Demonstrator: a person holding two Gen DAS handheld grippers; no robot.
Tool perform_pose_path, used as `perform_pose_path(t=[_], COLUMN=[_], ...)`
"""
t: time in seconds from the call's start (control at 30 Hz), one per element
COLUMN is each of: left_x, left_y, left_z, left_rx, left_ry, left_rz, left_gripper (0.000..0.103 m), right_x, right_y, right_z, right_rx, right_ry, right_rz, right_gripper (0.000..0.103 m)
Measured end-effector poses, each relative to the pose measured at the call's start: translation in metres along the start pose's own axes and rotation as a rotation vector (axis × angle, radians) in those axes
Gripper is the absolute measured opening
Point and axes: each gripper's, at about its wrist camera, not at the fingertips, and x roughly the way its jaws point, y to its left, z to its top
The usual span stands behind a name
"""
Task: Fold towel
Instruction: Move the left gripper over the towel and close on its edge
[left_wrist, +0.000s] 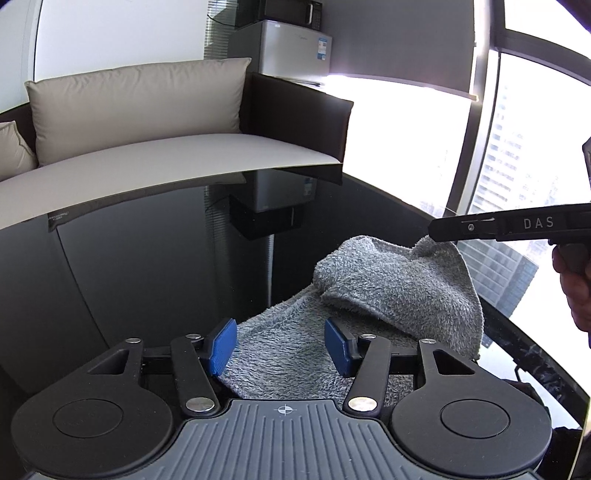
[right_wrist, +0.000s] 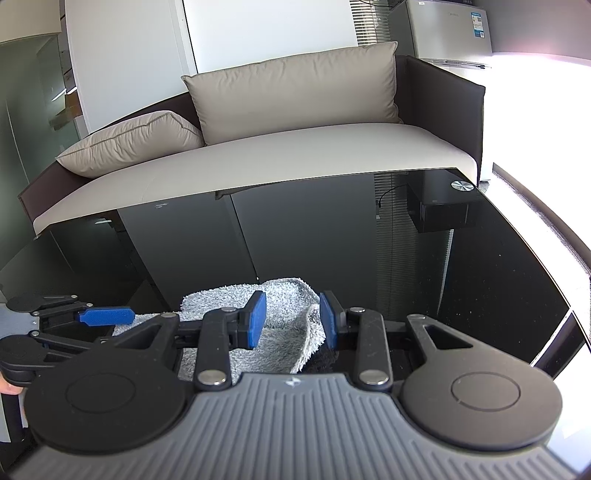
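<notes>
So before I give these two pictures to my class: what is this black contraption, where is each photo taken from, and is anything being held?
There is no robot here. A person carries hand-held tongs in each hand, and each has a wide-angle camera looking forward along it. One picture looks over the left tongs, the other over the right tongs. A grey towel, partly bunched up, lies on a glossy black table in front of a sofa. Both tongs stand open over the towel, so nothing looks clamped.
</notes>
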Motion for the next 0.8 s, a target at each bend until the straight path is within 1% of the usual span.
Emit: perform_pose_path(t=[0.1,0.27,0.5,0.63,0.7,0.8], left_x=[0.001,0.000,-0.007,-0.006,-0.006,-0.007], left_y=[0.002,0.004,0.010,0.011,0.011,0.011], left_z=[0.001,-0.001,-0.002,-0.002,-0.002,-0.001], left_rx=[0.000,0.012,-0.009,-0.016,-0.017,-0.020], left_ry=[0.003,0.024,0.032,0.033,0.036,0.036], left_rz=[0.001,0.038,0.038,0.021,0.016,0.005], left_gripper=[0.052,0.055,0.055,0.049,0.049,0.041], right_x=[0.000,0.001,0.002,0.002,0.002,0.001], right_y=[0.000,-0.001,0.001,0.001,0.001,0.001], right_z=[0.000,0.000,0.000,0.000,-0.001,-0.001], right_rx=[-0.001,0.000,-0.007,-0.007,-0.006,-0.007], right_ry=[0.001,0.003,0.005,0.005,0.006,0.007], right_rz=[0.000,0.000,0.004,0.004,0.003,0.003], right_gripper=[0.034,0.034,0.034,0.034,0.034,0.034])
